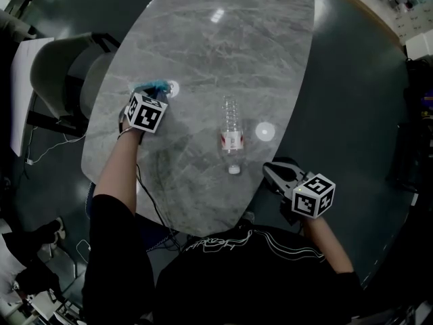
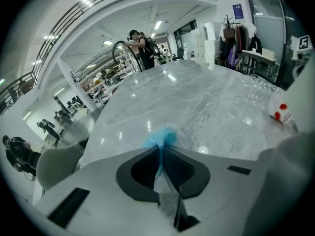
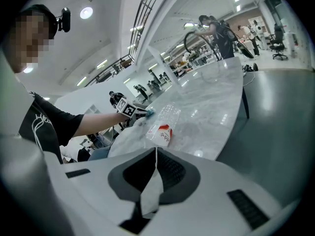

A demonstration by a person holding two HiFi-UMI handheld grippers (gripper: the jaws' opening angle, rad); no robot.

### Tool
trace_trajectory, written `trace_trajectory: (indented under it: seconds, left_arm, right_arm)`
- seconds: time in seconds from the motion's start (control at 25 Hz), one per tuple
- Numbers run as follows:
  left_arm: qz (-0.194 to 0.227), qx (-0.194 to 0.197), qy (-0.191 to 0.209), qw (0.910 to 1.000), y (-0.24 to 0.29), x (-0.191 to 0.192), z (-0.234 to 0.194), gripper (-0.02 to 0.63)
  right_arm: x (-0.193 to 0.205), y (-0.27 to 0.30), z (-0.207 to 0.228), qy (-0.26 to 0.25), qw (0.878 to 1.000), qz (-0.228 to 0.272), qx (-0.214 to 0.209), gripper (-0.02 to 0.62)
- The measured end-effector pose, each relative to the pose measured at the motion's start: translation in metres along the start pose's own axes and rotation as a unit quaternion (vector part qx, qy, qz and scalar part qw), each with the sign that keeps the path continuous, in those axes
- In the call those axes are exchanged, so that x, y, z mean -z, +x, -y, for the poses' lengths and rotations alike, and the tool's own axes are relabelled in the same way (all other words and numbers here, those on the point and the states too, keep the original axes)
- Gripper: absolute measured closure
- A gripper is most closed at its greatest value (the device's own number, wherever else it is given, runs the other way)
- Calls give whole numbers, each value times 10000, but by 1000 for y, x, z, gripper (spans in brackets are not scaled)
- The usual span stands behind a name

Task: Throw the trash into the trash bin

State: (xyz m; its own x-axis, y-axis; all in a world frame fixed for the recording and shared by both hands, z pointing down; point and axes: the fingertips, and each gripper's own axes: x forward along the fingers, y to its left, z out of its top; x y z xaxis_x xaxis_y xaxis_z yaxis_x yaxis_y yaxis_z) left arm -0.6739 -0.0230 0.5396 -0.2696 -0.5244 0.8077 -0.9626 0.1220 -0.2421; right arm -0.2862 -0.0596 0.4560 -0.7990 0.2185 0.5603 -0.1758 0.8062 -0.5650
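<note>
A crumpled blue plastic wrapper [image 1: 160, 86] lies near the left edge of the grey marble table [image 1: 216, 39]. My left gripper [image 1: 153, 93] is down on it, and in the left gripper view the gripper [image 2: 160, 150] is shut on the blue wrapper [image 2: 161, 136], which sticks out past the tips. A clear plastic bottle [image 1: 232, 128] with a red-and-white label lies on its side mid-table, its cap toward me; it also shows as the bottle [image 3: 165, 122] in the right gripper view. My right gripper [image 1: 273, 170] hovers at the table's near right edge, shut [image 3: 156, 149] with nothing in it.
A pale grey chair [image 1: 64, 70] stands against the table's left side, with cables on the floor below it. Dark floor surrounds the table. People stand by equipment [image 2: 140, 45] beyond the table's far end. No bin shows in any view.
</note>
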Motion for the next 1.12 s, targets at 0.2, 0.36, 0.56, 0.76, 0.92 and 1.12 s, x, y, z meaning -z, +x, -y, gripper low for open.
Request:
trace_trajectory:
  seconds: [0.2, 0.36, 0.56, 0.76, 0.92, 1.12]
  left_arm:
    - [90, -58, -85, 9999, -7, -4, -2, 589]
    - [295, -119, -90, 9995, -23, -10, 3, 590]
    - [788, -161, -204, 9965, -70, -32, 23, 591]
    - [1271, -60, -100, 9918, -126, -59, 65, 591]
    - [1572, 78, -90, 9875, -175, -78, 107, 591]
    - [1981, 317, -433, 9787, -231, -89, 166, 591]
  right_arm:
    - [1, -3, 0, -13, 10000, 56, 30, 560]
    - [7, -10, -2, 41, 9999, 121, 41, 560]
    - [14, -22, -13, -39, 9997, 228, -11, 560]
    - [26, -45, -25, -134, 9993, 340, -65, 560]
    - [38, -72, -36, -152, 9982, 582, -65, 560]
    - [61, -110, -46, -226, 9964, 815, -58, 560]
